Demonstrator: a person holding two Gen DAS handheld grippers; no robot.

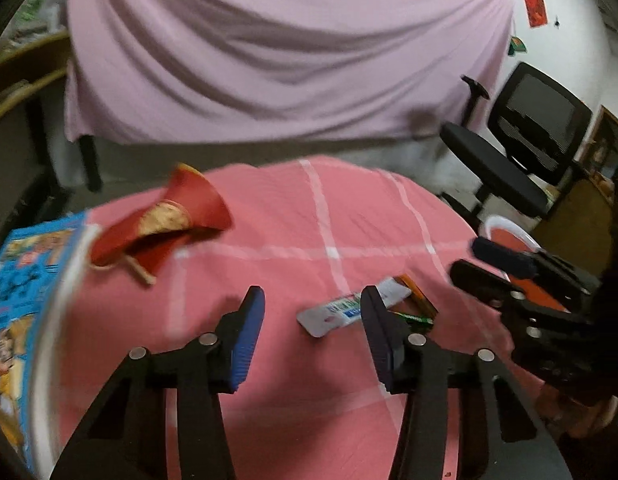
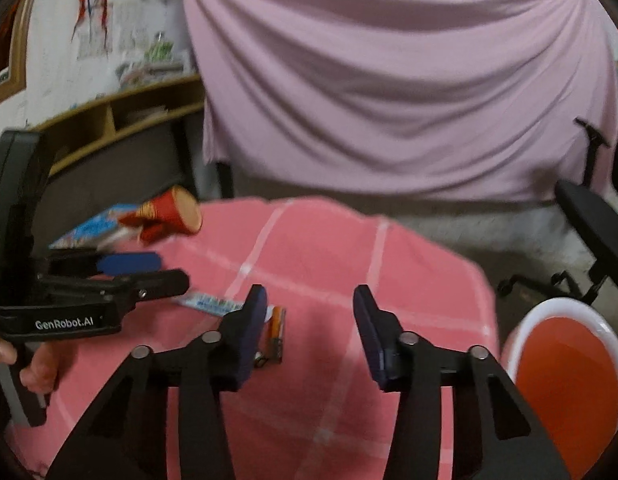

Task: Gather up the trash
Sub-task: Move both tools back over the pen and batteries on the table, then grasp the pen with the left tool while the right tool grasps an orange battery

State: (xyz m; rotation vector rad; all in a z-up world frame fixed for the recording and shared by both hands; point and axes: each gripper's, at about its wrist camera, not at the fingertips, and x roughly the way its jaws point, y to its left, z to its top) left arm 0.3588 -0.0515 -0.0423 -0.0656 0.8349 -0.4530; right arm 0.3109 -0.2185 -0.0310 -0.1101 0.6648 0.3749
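On the pink checked tablecloth (image 1: 309,220) lies a flat white and blue wrapper (image 1: 329,316) (image 2: 209,302). Beside it is a small orange and green packet (image 1: 419,302) (image 2: 276,334). A crushed red paper cup (image 1: 169,224) (image 2: 169,214) lies on its side at the far left. My left gripper (image 1: 312,300) (image 2: 173,270) hovers open just short of the wrapper, touching nothing. My right gripper (image 2: 309,296) (image 1: 465,258) is also open and empty, with the orange packet behind its left finger. A hand (image 2: 37,368) grips the left tool's handle.
A white bin with an orange-red liner (image 2: 565,364) (image 1: 513,236) stands beside the table's right edge. A blue printed box (image 1: 25,300) (image 2: 93,228) lies at the left edge. A black office chair (image 1: 529,140) and a pink draped sheet (image 1: 289,60) stand beyond the table.
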